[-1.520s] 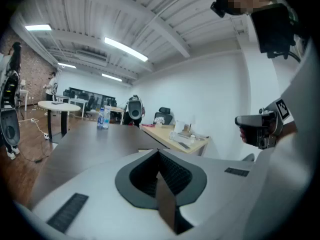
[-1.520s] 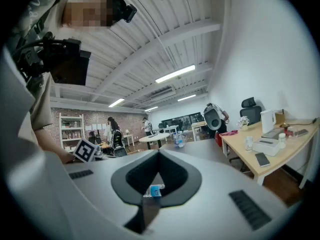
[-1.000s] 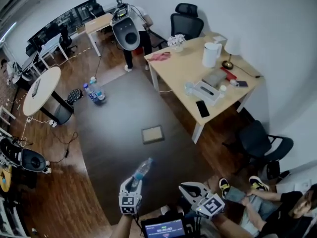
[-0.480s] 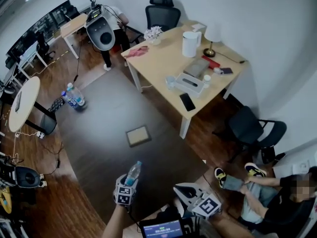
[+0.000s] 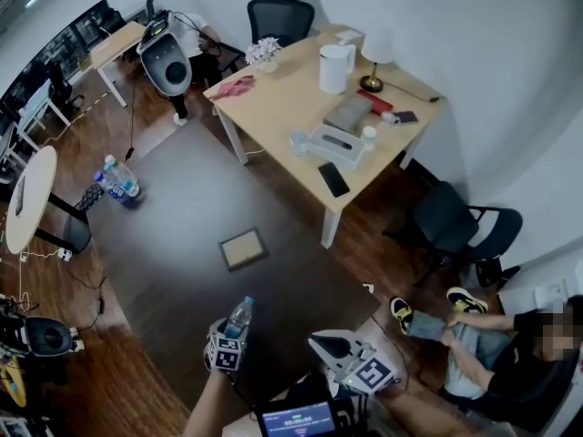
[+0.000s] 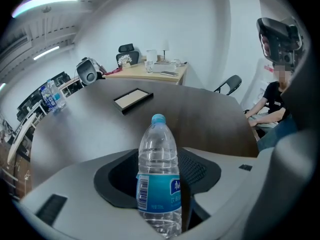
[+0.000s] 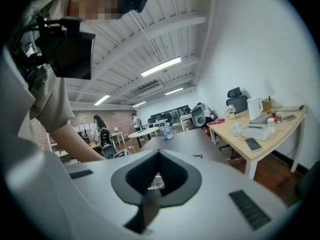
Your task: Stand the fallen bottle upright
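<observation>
Clear plastic bottle (image 6: 159, 174) with a blue cap and blue label is standing upright on the dark grey carpet (image 5: 182, 235), low in the middle of the head view, between the jaws of the left gripper (image 5: 230, 335). Those jaws are sitting wide on either side of it, released, with gaps showing between the pads and the bottle. The right gripper (image 5: 319, 340) is hovering just right of it near the bottom edge, its jaws clenched together on nothing. Further up the carpet a flat framed board (image 5: 242, 248) is lying, and a wooden table (image 5: 273, 107) is standing toward the top
</observation>
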### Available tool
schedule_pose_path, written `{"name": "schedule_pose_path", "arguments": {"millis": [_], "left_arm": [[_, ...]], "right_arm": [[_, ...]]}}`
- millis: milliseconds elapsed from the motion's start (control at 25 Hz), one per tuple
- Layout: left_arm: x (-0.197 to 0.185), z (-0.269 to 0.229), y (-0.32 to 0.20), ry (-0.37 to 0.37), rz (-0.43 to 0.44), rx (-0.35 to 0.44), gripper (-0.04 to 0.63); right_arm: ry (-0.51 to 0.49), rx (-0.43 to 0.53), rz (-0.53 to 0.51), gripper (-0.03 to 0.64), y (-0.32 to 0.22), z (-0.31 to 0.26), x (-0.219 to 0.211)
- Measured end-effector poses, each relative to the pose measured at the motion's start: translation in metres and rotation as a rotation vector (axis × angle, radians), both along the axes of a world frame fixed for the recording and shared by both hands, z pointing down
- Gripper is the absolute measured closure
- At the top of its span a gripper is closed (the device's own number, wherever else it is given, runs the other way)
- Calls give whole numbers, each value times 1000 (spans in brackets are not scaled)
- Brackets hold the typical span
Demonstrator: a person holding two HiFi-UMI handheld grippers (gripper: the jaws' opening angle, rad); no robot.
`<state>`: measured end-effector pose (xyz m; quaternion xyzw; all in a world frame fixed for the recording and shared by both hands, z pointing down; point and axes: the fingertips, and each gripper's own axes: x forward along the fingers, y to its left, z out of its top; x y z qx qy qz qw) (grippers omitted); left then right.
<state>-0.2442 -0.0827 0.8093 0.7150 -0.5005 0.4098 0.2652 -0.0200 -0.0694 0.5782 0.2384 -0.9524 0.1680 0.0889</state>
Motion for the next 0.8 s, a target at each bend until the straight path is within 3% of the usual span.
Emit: {"name": "schedule_pose_path", "arguments": {"millis": [240, 560, 680, 800], "left_arm": [[-3, 18, -10, -17, 50, 15, 301], [7, 37, -6, -24, 108, -62, 275], [10, 25, -14, -9, 96, -6, 276], [17, 1, -22, 83, 39, 110, 300]], "right_arm": [[-7, 24, -59, 595, -10, 6, -48], [-28, 32, -97, 595, -14, 13, -78], [-31, 19, -86, 595, -16, 15, -75], [-20, 20, -81, 595, -17, 17, -70]]}}
